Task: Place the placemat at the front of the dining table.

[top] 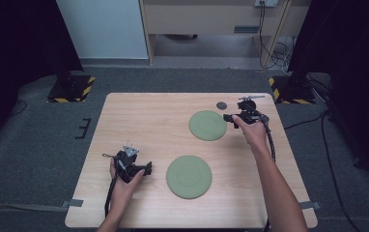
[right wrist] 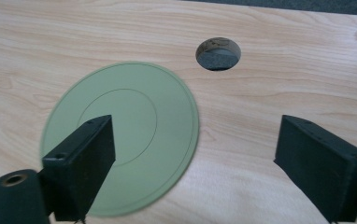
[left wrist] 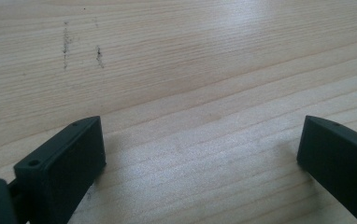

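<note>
High view: my right gripper (top: 233, 117) hovers just right of the far green plate (top: 207, 125), my left gripper (top: 146, 168) rests left of the near green plate (top: 189, 176). Left gripper view: jaws wide, empty, over bare table (left wrist: 190, 70). Right gripper view: jaws spread, holding nothing, the flat, ringed far green plate (right wrist: 134, 116) lies under the left jaw
</note>
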A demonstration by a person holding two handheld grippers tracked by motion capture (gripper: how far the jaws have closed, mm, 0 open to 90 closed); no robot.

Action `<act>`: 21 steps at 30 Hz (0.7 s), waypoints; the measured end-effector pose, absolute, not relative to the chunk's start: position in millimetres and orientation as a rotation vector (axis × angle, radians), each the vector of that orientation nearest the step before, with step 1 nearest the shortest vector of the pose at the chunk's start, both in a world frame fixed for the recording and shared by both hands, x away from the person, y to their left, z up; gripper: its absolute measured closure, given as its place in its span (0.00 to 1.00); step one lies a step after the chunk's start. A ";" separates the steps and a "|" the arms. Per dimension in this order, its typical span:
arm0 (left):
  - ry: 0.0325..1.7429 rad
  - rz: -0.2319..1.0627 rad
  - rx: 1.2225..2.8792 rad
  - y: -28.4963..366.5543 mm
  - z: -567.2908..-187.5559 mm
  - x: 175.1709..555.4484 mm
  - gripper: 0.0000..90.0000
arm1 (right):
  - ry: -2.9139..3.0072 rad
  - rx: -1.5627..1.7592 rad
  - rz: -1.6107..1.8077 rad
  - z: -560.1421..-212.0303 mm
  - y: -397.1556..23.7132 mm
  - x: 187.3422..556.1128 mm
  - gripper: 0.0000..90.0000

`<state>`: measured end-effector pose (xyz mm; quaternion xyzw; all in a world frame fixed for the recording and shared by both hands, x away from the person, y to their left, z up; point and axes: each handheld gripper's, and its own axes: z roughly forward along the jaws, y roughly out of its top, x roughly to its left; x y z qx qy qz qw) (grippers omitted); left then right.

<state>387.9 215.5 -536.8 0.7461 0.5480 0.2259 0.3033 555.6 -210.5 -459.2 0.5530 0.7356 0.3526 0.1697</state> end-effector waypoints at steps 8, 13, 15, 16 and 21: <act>1.451 0.590 1.976 215.9 -536.8 388.2 0.00 | 2.049 1.540 1.065 -450.1 -221.8 517.3 0.09; 1.457 0.594 1.974 215.2 -536.9 388.3 0.00 | 2.049 1.526 1.076 -448.9 -225.4 503.8 0.08; 1.457 0.593 1.974 215.2 -536.9 388.3 0.00 | 2.052 1.513 1.082 -448.1 -227.3 500.3 0.08; 1.457 0.593 1.974 215.2 -536.9 388.3 0.00 | 2.046 1.505 1.084 -447.1 -229.7 497.4 0.08; 1.457 0.593 1.974 215.3 -536.9 388.3 0.00 | 2.024 1.503 1.106 -442.2 -238.3 493.7 0.08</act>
